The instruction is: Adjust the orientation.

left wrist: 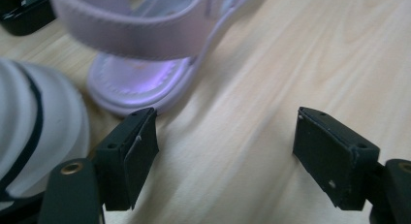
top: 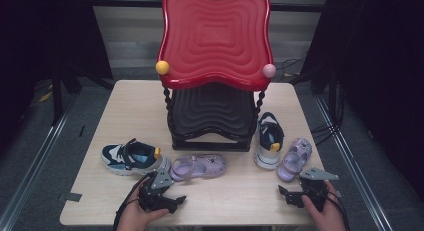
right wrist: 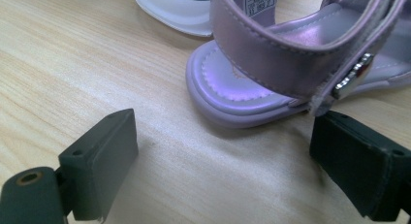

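My left gripper (top: 161,198) stands with jaws wide and empty; the lilac plastic sandal lying crosswise (top: 199,167) sits just ahead of them, toward my left jaw, its long axis across my reach, a navy-and-white sneaker (top: 131,157) beside it. My right gripper (top: 299,195), also wide and empty, faces the second lilac sandal (top: 295,159) just ahead, toward my right jaw, pointing lengthwise away.

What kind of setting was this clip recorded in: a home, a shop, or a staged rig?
Most likely a staged recording setup, not a home. A bare wooden table stands between dark curtains with cables on the floor, and the two-tier red shoe rack and children's shoes look like laid-out props.
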Available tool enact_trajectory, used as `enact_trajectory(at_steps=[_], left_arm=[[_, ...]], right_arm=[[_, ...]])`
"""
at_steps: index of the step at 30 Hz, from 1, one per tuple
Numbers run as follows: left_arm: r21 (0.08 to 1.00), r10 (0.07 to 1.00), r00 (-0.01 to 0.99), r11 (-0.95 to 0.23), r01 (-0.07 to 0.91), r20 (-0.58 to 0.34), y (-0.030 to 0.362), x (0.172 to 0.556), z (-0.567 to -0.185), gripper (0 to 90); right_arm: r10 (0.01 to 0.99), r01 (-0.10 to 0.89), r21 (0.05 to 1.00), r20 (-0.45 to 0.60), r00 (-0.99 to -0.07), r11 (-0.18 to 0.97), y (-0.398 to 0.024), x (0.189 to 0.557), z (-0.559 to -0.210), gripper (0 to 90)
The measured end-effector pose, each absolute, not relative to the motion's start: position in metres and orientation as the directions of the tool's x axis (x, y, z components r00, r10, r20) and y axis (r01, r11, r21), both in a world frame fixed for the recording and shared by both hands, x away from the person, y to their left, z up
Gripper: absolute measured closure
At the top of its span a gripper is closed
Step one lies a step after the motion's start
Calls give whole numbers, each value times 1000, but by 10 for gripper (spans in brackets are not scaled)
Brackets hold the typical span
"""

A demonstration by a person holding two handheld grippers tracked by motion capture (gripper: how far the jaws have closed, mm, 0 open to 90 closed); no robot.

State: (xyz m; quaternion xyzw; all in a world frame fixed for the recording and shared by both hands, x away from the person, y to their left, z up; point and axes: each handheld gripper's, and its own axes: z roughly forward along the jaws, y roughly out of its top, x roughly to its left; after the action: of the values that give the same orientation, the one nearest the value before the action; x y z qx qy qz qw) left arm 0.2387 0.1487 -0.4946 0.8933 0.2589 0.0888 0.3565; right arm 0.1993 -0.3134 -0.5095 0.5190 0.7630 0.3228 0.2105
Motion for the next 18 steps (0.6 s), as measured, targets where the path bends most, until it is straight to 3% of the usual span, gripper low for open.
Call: enact_trajectory(at_steps=[9, 18], left_arm=[[702, 490, 871, -613, 362, -22, 141, 245, -455, 308], [648, 421, 905, -705, 288, 57, 115, 267, -431, 388]], right_arm=[[927, 655, 710, 11, -375, 257, -314, 199, -510, 95], [927, 655, 710, 10, -376, 258, -314, 199, -510, 95]])
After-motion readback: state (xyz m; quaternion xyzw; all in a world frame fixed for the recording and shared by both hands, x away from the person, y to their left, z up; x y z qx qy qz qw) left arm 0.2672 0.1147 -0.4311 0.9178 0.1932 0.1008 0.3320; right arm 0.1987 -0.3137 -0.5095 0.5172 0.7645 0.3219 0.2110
